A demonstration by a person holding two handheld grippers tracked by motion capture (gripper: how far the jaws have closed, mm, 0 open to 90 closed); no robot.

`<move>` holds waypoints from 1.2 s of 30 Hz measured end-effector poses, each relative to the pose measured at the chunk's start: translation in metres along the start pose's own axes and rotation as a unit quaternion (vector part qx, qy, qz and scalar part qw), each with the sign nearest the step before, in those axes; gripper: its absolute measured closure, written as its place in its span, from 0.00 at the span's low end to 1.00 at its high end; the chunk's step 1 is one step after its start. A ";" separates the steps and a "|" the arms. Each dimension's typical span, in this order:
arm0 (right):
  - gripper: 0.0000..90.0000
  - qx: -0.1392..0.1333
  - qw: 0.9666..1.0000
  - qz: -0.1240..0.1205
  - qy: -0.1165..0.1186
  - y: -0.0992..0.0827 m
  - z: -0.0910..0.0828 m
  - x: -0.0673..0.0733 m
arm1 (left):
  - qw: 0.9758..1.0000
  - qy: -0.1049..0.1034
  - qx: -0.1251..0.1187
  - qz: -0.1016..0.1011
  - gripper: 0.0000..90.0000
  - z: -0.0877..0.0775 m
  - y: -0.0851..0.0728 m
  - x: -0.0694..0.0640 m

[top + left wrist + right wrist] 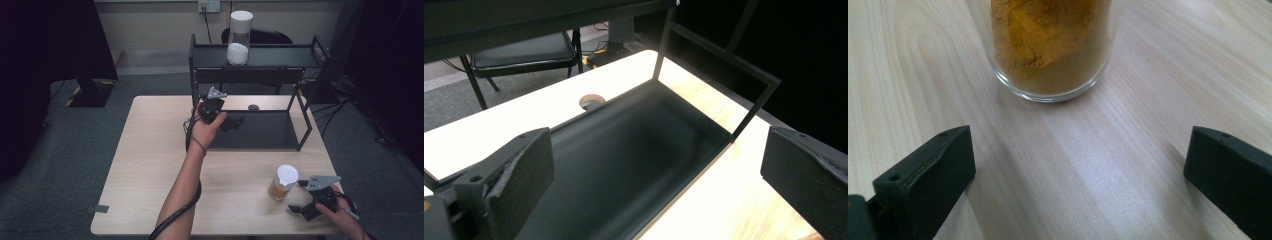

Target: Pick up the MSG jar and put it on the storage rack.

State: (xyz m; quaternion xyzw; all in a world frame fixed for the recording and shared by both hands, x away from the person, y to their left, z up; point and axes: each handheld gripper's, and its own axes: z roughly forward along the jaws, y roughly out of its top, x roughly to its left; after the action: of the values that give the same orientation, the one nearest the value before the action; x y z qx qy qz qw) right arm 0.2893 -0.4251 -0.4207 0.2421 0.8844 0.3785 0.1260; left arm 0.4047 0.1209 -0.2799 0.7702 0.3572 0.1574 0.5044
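While the jar of yellow powder (283,182) stands upright near the surface's (150,165) front right corner, the right hand-held gripper (299,197) is held released just beside it; the left hand-held gripper (231,123) is held released over the rack's lower shelf (265,132).

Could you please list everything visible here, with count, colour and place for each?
Jar of orange powder: one, clear glass, white lid, near right of table, ahead of right gripper.
Jar of white powder: one, white lid, rack's top shelf.
Rack: one, black, two shelves, far side of table.
Table: one, light wood.
Chair: one, black, behind table.
Left gripper: black, open, at rack's lower shelf.
Right gripper: black, open, near jar.
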 end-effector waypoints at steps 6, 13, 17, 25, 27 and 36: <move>0.00 0.000 1.000 0.000 0.000 0.000 0.000 0.000 | 1.000 -0.005 0.006 -0.005 0.00 0.007 -0.014 0.001; 0.00 0.001 1.000 0.001 0.000 0.000 0.000 0.000 | 1.000 -0.007 0.007 -0.013 0.00 0.012 -0.028 0.003; 0.00 0.001 1.000 0.000 0.000 0.000 0.000 0.000 | 1.000 -0.008 0.011 -0.016 0.00 0.014 -0.033 0.005; 0.00 0.001 1.000 0.000 0.000 0.000 0.000 0.000 | 1.000 -0.005 0.023 -0.011 0.00 0.017 -0.046 0.003; 0.00 0.001 1.000 0.000 0.000 0.000 0.000 0.000 | 1.000 -0.004 0.027 -0.004 0.00 0.018 -0.049 0.002; 0.00 0.001 1.000 0.000 0.000 0.000 0.000 0.000 | 0.999 -0.007 0.038 0.001 0.00 0.022 -0.069 -0.001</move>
State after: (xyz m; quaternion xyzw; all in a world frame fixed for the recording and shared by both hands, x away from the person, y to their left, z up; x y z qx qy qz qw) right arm 0.2893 -0.4251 -0.4204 0.2423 0.8848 0.3778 0.1255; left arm 0.3905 0.1212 -0.3506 0.7905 0.3586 0.1386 0.4767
